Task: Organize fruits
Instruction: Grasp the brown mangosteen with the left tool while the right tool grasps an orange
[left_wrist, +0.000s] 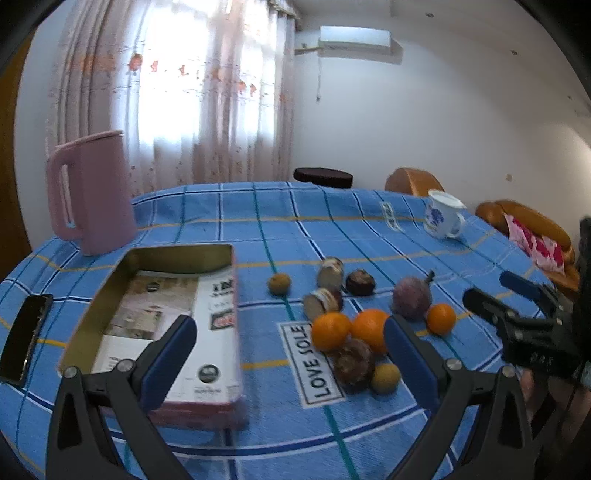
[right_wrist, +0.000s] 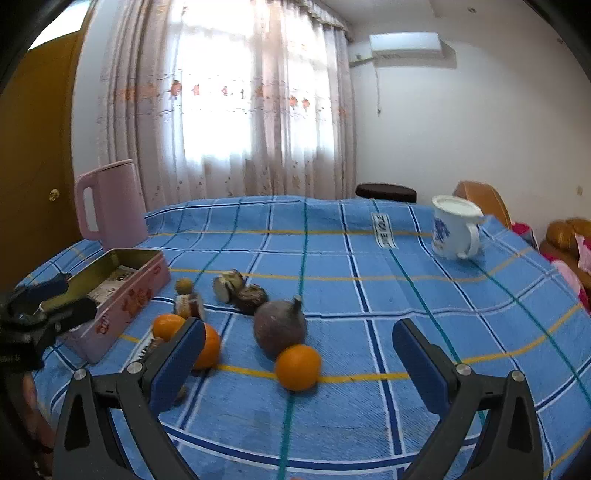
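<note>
**A:** So where's the fruit sitting? Everything's loose on the blue checked cloth (right_wrist: 332, 258), nothing in the tin (left_wrist: 155, 314) except some printed paper.

**B:** Yeah. From the right gripper (right_wrist: 299, 354), fingers spread wide and holding nothing, a small orange (right_wrist: 297, 367) lies right between the fingertips, touching a dull purple round fruit (right_wrist: 280, 328) with a stubby stem just beyond it. Another orange (right_wrist: 207, 350) is half hidden behind its left finger.

**A:** And the left gripper (left_wrist: 290, 350)? Also wide open, empty. Between its fingers there's a tight little heap: two oranges (left_wrist: 330, 330) side by side, a dark wrinkly brown fruit (left_wrist: 352, 363) in front of them, and a small yellowish one (left_wrist: 386, 377) up against the right finger.

**B:** Beyond that heap, two cut brownish pieces (left_wrist: 323, 301), a dark round one (left_wrist: 360, 282), and a small tan ball (left_wrist: 279, 283) off on its own. Bit blurry, can't name them.

**A:** The tin's under the left finger, open. Pink jug (left_wrist: 94, 192) behind it, mug (left_wrist: 443, 219) far right.
</note>
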